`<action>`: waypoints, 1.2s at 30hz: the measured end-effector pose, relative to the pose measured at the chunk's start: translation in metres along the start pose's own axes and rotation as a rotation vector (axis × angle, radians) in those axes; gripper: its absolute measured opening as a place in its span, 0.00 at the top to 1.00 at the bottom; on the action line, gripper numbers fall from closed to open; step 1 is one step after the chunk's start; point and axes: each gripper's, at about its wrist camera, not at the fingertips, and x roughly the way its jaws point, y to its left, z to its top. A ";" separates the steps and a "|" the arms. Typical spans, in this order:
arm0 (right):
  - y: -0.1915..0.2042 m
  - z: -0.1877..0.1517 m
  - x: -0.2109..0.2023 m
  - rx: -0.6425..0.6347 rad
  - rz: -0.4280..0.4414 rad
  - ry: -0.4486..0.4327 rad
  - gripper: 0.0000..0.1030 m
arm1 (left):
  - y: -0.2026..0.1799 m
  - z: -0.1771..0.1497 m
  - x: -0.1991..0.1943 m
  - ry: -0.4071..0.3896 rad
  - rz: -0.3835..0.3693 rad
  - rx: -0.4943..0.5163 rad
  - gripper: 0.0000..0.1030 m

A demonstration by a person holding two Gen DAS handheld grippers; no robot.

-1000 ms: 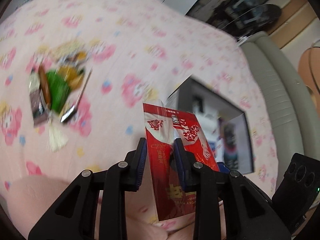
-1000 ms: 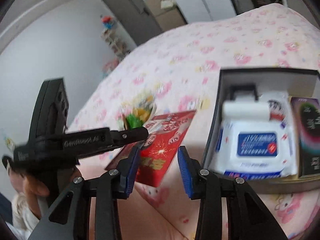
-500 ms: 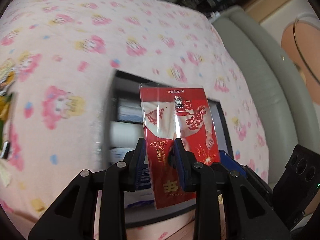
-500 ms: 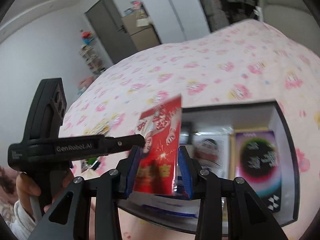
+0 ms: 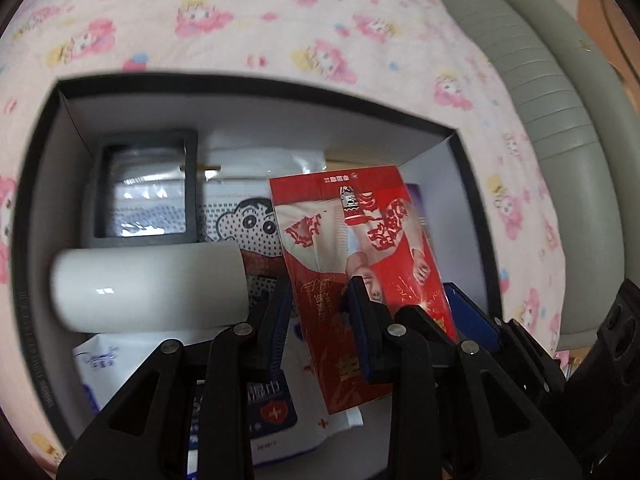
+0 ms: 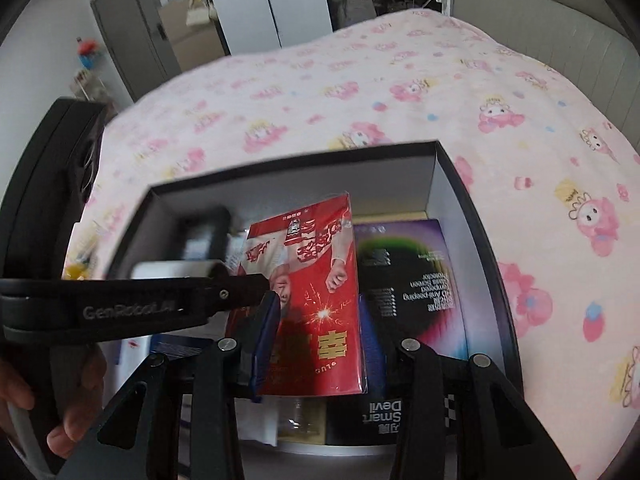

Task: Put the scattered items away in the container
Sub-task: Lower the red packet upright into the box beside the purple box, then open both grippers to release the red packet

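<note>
My left gripper (image 5: 320, 304) is shut on a red packet (image 5: 352, 248) and holds it upright over the black box (image 5: 40, 208). In the right wrist view the red packet (image 6: 316, 300) stands between the fingers of my right gripper (image 6: 316, 320), whose jaws are apart on either side of it; the left gripper's arm (image 6: 132, 304) reaches in from the left. The box (image 6: 452, 184) holds a white roll (image 5: 148, 284), a grey frame (image 5: 144, 188), a cartoon packet (image 5: 240, 220), a wipes pack (image 5: 272, 412) and a purple screen-protector box (image 6: 412, 276).
The box sits on a pink cartoon-print bedsheet (image 6: 320, 80). A grey padded headboard (image 5: 560, 92) runs along the right. Some yellow scattered items (image 6: 76, 268) show at the left past the box. A door and wardrobe stand beyond the bed.
My left gripper has carried the red packet from over the sheet to above the box interior. The right gripper has come closer, its fingers now flanking the packet.
</note>
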 end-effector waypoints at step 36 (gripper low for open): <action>-0.048 0.004 0.001 0.201 -0.016 0.047 0.64 | -0.033 0.029 0.039 0.079 0.039 0.113 0.77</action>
